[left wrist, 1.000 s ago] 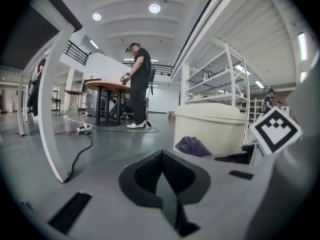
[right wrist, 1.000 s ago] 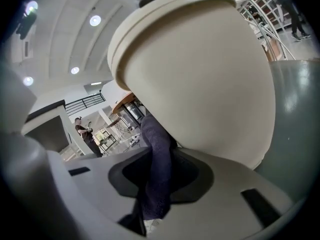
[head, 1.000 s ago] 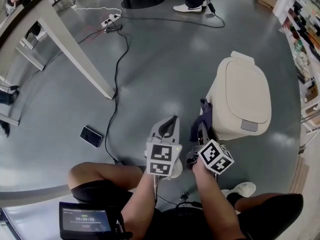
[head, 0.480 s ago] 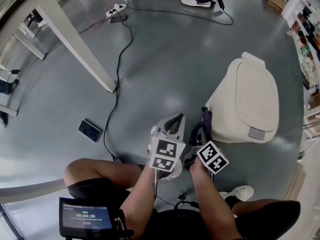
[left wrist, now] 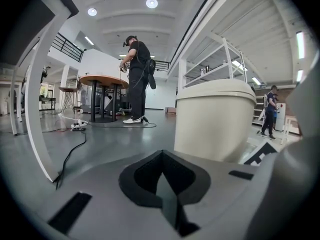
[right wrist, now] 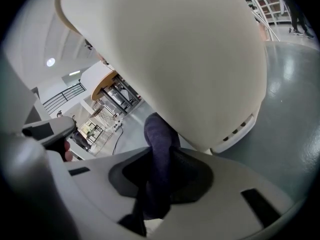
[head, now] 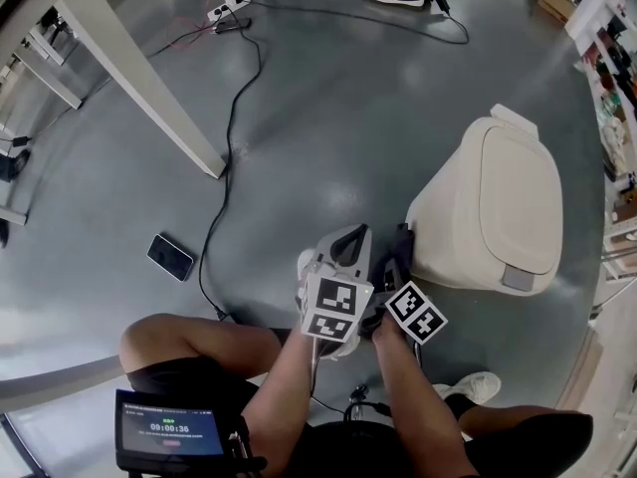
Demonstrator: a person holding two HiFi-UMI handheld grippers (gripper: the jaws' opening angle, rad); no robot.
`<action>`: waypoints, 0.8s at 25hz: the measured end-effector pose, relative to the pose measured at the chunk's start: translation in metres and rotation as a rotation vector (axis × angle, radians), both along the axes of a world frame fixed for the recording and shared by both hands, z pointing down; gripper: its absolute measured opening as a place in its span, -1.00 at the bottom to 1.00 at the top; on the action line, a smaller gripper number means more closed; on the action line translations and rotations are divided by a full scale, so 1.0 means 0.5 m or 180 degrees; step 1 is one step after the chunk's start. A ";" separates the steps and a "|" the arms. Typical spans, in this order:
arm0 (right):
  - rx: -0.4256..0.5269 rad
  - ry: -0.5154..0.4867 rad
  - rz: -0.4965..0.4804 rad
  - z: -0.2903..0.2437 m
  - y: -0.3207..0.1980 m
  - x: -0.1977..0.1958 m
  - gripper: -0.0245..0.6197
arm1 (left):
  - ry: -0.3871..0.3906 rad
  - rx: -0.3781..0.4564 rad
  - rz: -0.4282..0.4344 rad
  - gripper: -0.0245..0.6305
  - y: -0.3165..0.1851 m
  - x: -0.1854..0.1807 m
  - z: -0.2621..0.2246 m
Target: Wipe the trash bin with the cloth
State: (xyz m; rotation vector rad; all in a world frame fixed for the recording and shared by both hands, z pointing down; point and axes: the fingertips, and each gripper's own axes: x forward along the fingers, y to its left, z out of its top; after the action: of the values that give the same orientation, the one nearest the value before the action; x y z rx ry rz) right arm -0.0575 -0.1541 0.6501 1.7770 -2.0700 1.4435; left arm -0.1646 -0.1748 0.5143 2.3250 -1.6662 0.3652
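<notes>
Head view: both grippers are held low, side by side, near the floor (head: 328, 118). The left gripper (head: 348, 237) sits just left of the right gripper (head: 398, 249). The right one carries the dark cloth (head: 402, 237), which is up against the lower left wall of the beige trash bin (head: 498, 202). The bin stands upright with its lid (head: 518, 197) shut. A phone (head: 170, 257) lies on the floor well off to the left, and a black cable (head: 227, 167) runs past it.

Left gripper view: jaws are together with nothing between them. The bin is ahead and to the right, not touching. Far back, a person (left wrist: 136, 79) stands by a round table (left wrist: 102, 81).

Right gripper view: jaws are clamped on the cloth – a dark fold sticks up out of them. The fold's top meets the bin's curved side just above its base rim. The bin fills most of the frame.
</notes>
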 end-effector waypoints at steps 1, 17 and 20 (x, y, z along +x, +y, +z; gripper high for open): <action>0.0043 -0.0012 0.0007 -0.009 -0.002 0.000 -0.64 | 0.0014 -0.0009 -0.0010 -0.93 -0.001 -0.001 0.004; 0.1602 0.0013 0.0326 -0.402 -0.101 -0.046 -0.64 | 0.0438 0.0348 -0.0251 -0.93 -0.005 -0.048 -0.088; 0.1572 -0.0041 0.0369 -0.410 -0.108 -0.038 -0.64 | 0.0481 0.0424 -0.0286 -0.93 -0.004 -0.058 -0.107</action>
State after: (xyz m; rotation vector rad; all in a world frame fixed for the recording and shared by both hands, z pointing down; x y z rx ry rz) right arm -0.0766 -0.2079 0.4452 2.0793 -2.5338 1.0198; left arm -0.1938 -0.1770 0.4608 2.2951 -1.7616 0.0602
